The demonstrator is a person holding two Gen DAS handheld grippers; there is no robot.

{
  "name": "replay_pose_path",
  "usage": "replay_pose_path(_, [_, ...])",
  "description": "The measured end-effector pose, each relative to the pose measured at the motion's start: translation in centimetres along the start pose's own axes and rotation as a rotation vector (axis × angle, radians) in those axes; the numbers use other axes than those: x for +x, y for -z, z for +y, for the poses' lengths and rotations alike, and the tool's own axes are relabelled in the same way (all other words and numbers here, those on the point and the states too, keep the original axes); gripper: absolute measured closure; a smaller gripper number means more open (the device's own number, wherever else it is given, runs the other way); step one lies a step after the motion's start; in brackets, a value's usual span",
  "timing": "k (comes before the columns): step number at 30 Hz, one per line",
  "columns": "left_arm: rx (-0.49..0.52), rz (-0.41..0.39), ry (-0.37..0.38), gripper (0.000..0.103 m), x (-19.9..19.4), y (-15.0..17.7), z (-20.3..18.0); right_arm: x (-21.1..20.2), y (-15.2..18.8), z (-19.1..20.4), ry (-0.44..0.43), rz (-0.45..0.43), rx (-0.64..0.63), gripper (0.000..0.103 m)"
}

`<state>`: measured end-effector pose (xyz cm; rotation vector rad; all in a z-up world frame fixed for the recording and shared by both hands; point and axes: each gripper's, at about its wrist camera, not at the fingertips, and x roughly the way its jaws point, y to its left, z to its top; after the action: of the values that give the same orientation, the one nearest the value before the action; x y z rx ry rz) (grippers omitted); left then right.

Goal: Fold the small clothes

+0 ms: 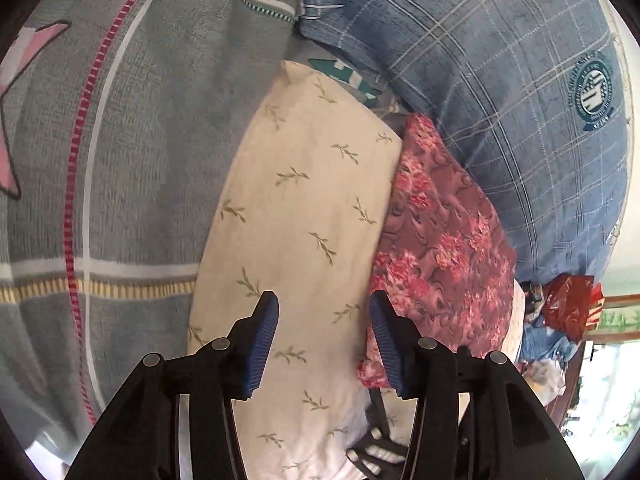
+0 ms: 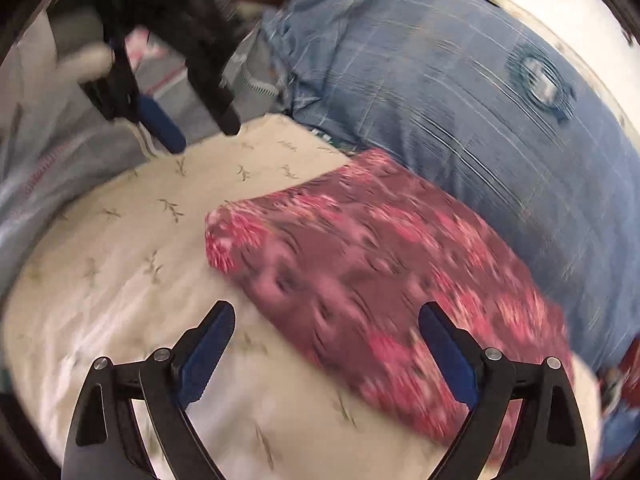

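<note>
Just ahead of the wide-open, empty right gripper (image 2: 326, 344) lies the folded maroon floral cloth (image 2: 384, 264) on a cream leaf-print pillow (image 2: 120, 240). Left gripper (image 1: 323, 320) hovers half-open, empty, over that pillow.

Folded cloth (image 2: 360, 272) on pillow (image 1: 292, 208), bolster (image 1: 500, 92) just behind.

Both wrist views look steeply down, close, sharing the folded floral cloth (image 1: 440, 240).
</note>
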<state>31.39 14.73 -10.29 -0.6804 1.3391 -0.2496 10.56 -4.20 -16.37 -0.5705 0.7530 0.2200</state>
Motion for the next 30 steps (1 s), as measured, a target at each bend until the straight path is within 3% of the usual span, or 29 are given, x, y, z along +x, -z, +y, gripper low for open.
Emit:
replay_pose_path(2, [-0.013,0.006,0.007,0.056,0.1,-0.7,-0.1,1.5,-1.0,0.6,0.062,0.002,-0.025,0.013])
replay_pose_path(3, [-0.022,0.006,0.011,0.056,0.3,-1.1,-0.3,1.9,-1.3,0.6,0.084,-0.006,-0.025,0.025])
replay_pose_path(4, [-0.028,0.001,0.014,0.055,0.5,-1.5,-0.5,2.4,-1.7,0.4,0.093,-0.015,-0.019,0.054])
replay_pose_path(6, [-0.025,-0.009,0.024,0.053,1.1,-2.6,-1.6,3.1,-2.2,-0.5,0.044,-0.014,0.024,0.099])
replay_pose_path(10, [-0.029,0.001,0.103,0.041,3.9,-4.6,-4.0,1.3,-1.9,-4.7,-0.054,-0.111,0.220,0.097])
replay_pose_path(13, [-0.051,0.050,0.155,0.039,7.3,-6.0,-6.1,0.5,-1.3,-6.9,-0.104,-0.154,0.317,0.097])
replay_pose_path(17, [0.017,0.112,0.096,0.040,12.0,-6.9,-9.5,1.0,-0.9,-7.5,-0.159,-0.154,0.358,0.097])
replay_pose_path(18, [0.042,0.123,0.076,0.043,12.9,-7.0,-10.3,1.3,-0.8,-7.6,-0.168,-0.154,0.358,0.097])
replay_pose_path(21, [0.121,0.103,0.024,0.088,13.6,-7.0,-12.4,1.6,-0.4,-7.6,-0.200,-0.155,0.372,0.097])
replay_pose_path(30, [0.219,-0.010,0.067,0.089,9.8,-3.6,-18.2,-1.3,1.9,-12.4,-0.344,-0.230,0.594,0.098])
